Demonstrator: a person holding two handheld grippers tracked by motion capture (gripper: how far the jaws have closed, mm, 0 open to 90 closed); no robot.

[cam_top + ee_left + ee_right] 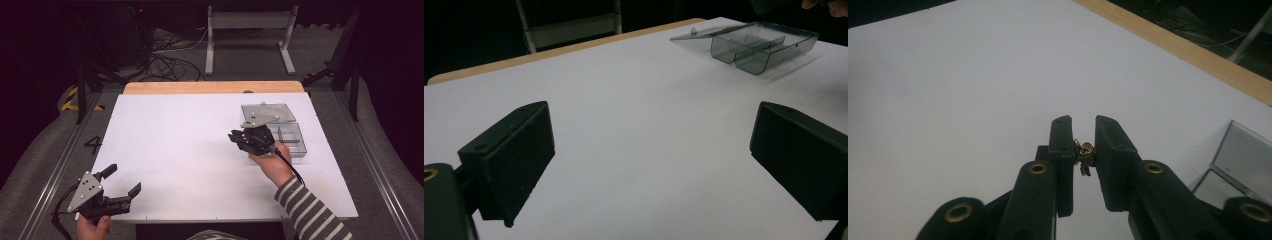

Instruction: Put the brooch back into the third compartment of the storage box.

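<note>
The right tool (1083,150) pinches a small gold trinket (1084,155); the clear compartment box (280,131) lies just right of it in the high view. The left tool (122,184) gapes open, lower left.

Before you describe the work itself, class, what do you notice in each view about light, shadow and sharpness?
High view: bright white table against a dark room, everything fairly sharp. Left gripper view: the clear plastic box is sharp and casts a faint shadow, and the near jaws are soft. Right gripper view: the right hand-held gripper pinches a small gold-coloured thing, too small and blurred to identify.
</note>
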